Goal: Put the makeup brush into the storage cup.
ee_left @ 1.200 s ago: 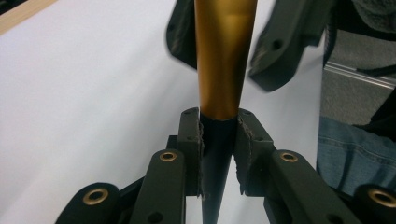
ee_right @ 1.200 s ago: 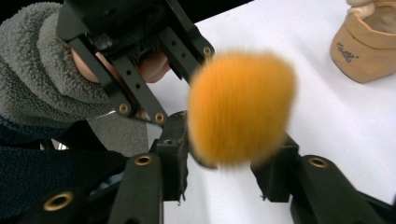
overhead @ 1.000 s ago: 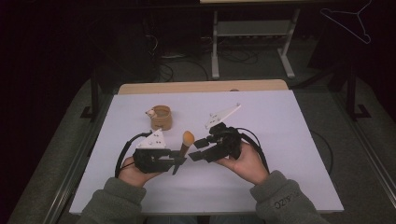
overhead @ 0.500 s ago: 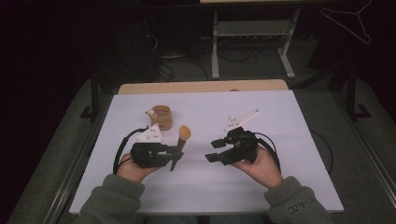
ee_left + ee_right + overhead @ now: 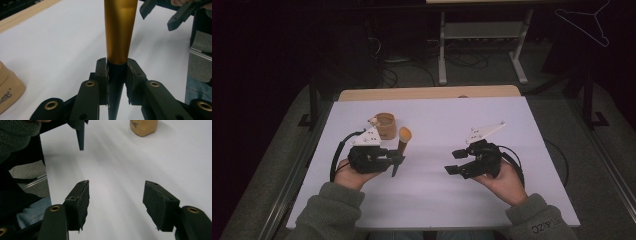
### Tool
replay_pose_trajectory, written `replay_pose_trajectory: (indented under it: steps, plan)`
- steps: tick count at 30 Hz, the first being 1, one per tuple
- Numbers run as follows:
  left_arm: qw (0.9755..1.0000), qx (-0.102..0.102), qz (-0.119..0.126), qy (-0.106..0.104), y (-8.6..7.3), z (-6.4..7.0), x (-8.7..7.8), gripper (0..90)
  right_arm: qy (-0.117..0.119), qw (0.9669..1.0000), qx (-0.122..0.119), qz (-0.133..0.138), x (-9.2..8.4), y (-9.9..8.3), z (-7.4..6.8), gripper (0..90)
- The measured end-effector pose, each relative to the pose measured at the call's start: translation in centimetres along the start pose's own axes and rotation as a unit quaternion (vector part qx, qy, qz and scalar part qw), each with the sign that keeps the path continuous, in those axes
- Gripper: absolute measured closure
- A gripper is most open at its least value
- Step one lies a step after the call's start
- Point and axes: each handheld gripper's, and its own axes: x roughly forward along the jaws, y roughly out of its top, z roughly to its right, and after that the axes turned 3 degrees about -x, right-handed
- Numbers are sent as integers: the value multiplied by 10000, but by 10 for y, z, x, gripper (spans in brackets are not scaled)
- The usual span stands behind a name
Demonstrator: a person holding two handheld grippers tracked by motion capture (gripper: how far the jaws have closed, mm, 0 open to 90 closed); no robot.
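clearly the left gripper (image 5: 388,161) is clamped on the dark handle of a makeup brush (image 5: 401,145), gold sleeve and orange tip pointing up, just beside the tan cup (image 5: 386,125) on the white table (image 5: 437,200). to do it well, keep the grip firm and steer the brush upright toward the cup. the right gripper (image 5: 457,161), jaws apart and just opening, holds nothing. whether the cup holds anything i cannot tell.
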Motion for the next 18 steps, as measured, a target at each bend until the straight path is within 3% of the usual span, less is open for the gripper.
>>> replay_pose_trajectory:
  steps: [18]
  plan:
    - [9994, -197, 180, 226, 31, -27, -3, 740, -409, 9980, 490, 11, -27, -51, 18, 337]
